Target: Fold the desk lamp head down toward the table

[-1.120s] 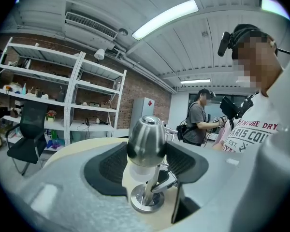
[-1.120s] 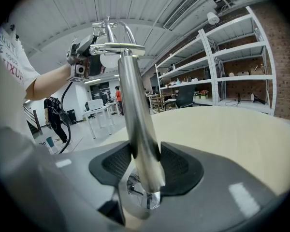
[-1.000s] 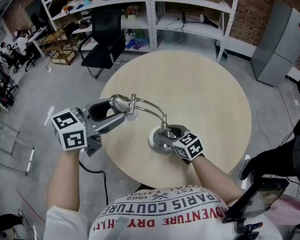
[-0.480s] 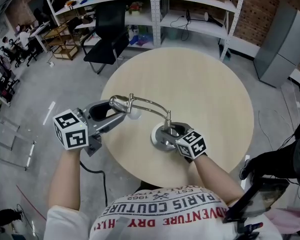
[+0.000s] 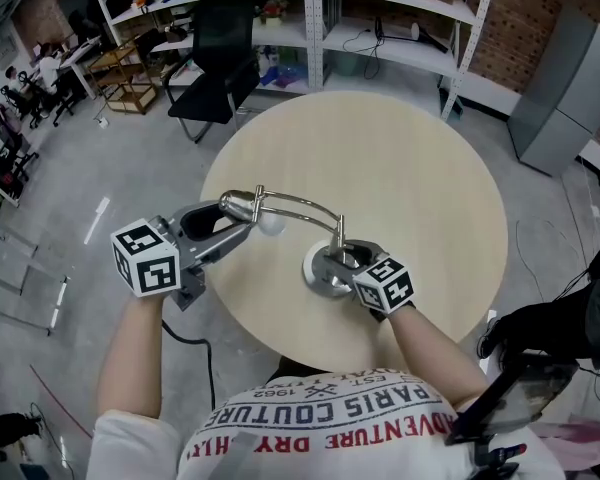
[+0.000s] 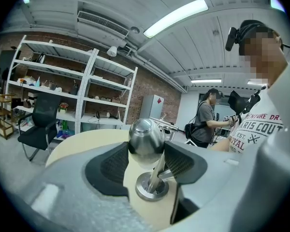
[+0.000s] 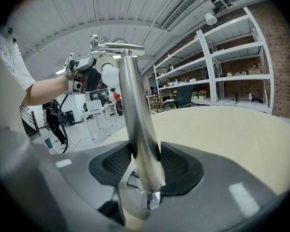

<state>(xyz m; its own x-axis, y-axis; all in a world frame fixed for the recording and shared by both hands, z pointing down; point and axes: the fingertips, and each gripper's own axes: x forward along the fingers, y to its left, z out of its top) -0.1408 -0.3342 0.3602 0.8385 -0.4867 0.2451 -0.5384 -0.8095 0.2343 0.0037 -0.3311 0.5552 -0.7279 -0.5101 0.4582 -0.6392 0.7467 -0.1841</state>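
- While its jaws had just been closing, the left gripper (image 6: 146, 153) had the lamp head (image 6: 146, 135) between them. Both pads sat against the polished metal dome, and the grip was judged taken.
- The right gripper (image 7: 144, 173) was clamped on the upright stem (image 7: 135, 110), just above the round base (image 5: 320, 273).
- The desk lamp (image 5: 300, 202) stood on the round table (image 5: 410, 188), close to the edge nearest the person. Its head was raised well clear of the tabletop at the end of the curved arm, so the fold was judged not yet done.
- Doing the step well called for a firm right-hand clamp, so that the base neither tipped nor slid.
- The head needed swinging down in an arc about its hinge, not pushing straight down.
- The dome was smooth and rounded, and slipping out of the pads was judged the main risk.
- No container stood on the table. The shelving racks (image 5: 380, 8) beyond it held assorted articles, too small to identify.
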